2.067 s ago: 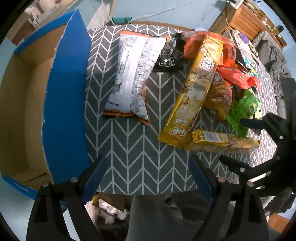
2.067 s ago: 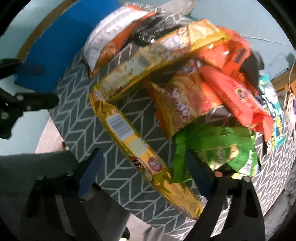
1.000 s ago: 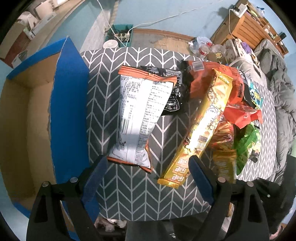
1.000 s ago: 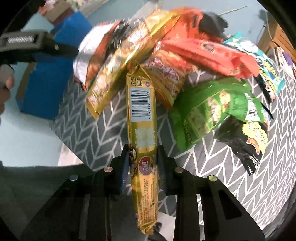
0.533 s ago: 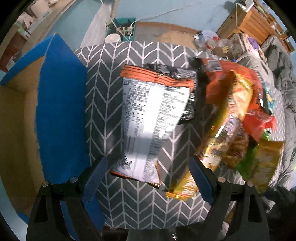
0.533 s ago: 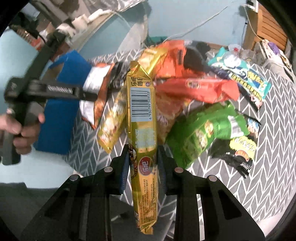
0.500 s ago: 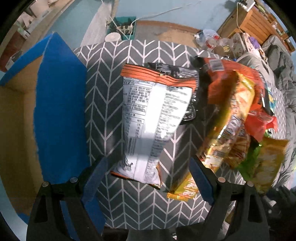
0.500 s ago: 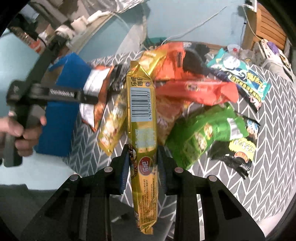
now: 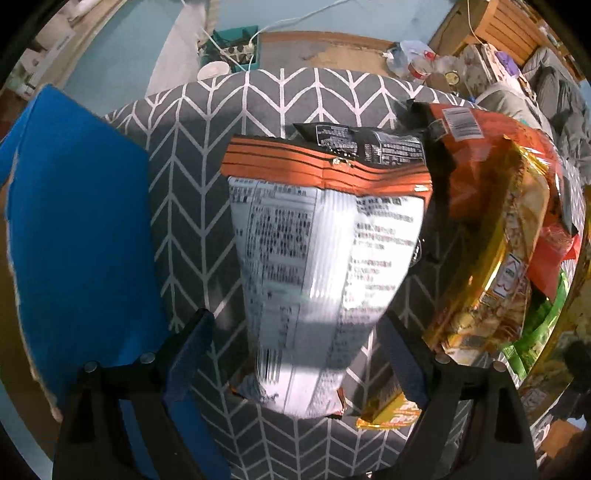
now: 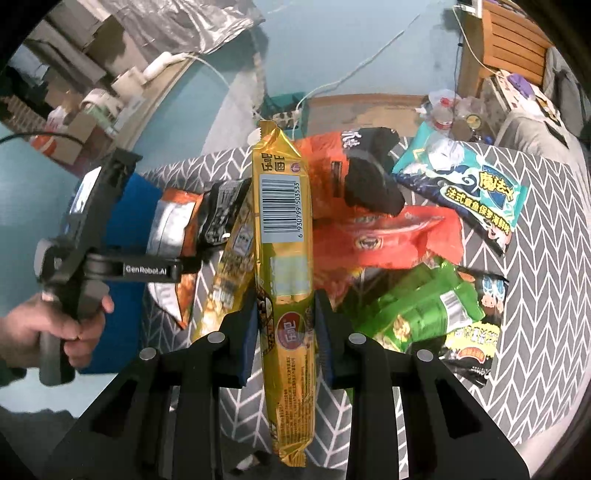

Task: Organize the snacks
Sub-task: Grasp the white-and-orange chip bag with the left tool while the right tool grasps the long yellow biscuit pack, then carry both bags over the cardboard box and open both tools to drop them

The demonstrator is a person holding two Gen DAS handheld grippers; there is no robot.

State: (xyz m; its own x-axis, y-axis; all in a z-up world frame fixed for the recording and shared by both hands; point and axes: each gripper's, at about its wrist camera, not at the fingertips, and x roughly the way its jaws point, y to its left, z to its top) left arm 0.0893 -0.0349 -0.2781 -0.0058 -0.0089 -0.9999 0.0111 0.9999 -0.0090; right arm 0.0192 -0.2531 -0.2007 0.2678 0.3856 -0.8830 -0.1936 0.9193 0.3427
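My right gripper (image 10: 283,332) is shut on a long gold snack pack (image 10: 282,236) and holds it upright above the table. My left gripper (image 9: 295,354) is open, its fingers either side of the near end of a white and orange chip bag (image 9: 317,266) lying on the chevron tablecloth (image 9: 192,192). A long gold bag (image 9: 495,280) lies to its right. The left gripper also shows in the right wrist view (image 10: 110,266), held by a hand. The blue cardboard box (image 9: 77,243) stands at the left.
A pile of snacks fills the table's right side: orange bags (image 10: 384,240), a green bag (image 10: 424,310), a teal bag (image 10: 465,184), black packs (image 10: 476,339). Beyond the far edge are cables, a teal crate (image 9: 236,40) and wooden furniture (image 9: 509,33).
My right gripper closed on the small gold pack and lifted it off the table. My left gripper moved forward over the white and orange chip bag, which now lies between its fingers.
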